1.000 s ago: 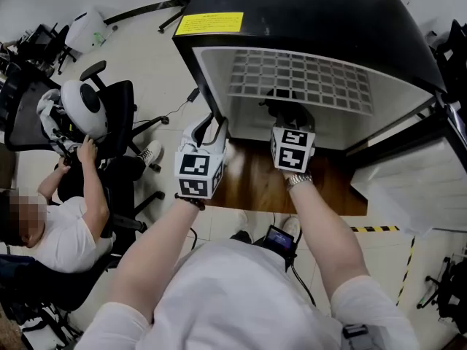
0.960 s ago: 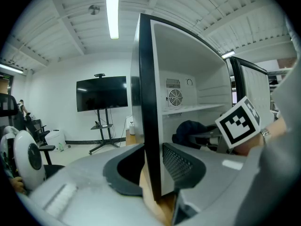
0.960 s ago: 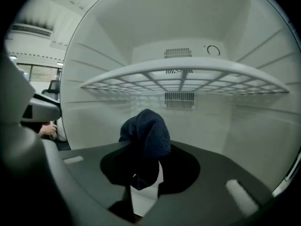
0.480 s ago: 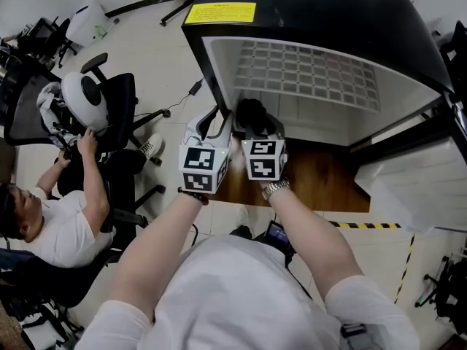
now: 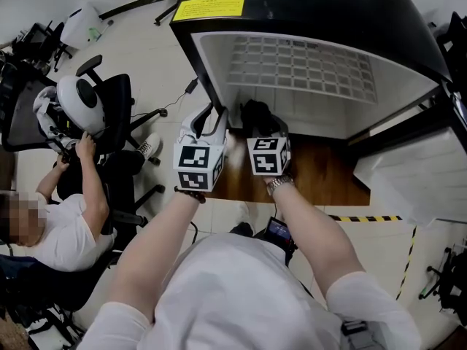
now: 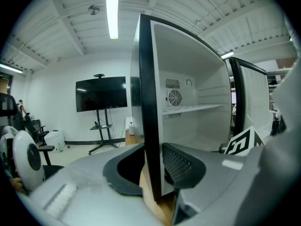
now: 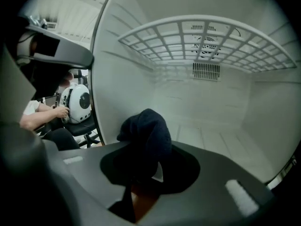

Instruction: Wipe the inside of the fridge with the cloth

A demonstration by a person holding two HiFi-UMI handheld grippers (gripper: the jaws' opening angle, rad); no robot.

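In head view: seated person [image 5: 62, 224], office chair [image 5: 117, 111], white rounded device [image 5: 80, 104] crowd pale floor [image 5: 146, 57] left of open black fridge [image 5: 314, 9]; wood strip [image 5: 321, 177] under its mouth; left gripper [image 5: 210, 119] at fridge's side wall [image 5: 198, 68], right gripper [image 5: 257, 122] just beside, dark cloth [image 5: 253, 111] at its tip
Left gripper view: jaws clamped across side wall's front edge; TV on stand [image 6: 101, 94] in room beyond
Right gripper view: jaws pinching bunched cloth, which pokes ahead into white interior, below wire shelf [image 7: 202, 39], near side wall's inner face

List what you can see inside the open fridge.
A white wire shelf, back-wall vents, and, at the front, a dark cloth in the right gripper. Cloth and gripper cover part of the fridge floor.
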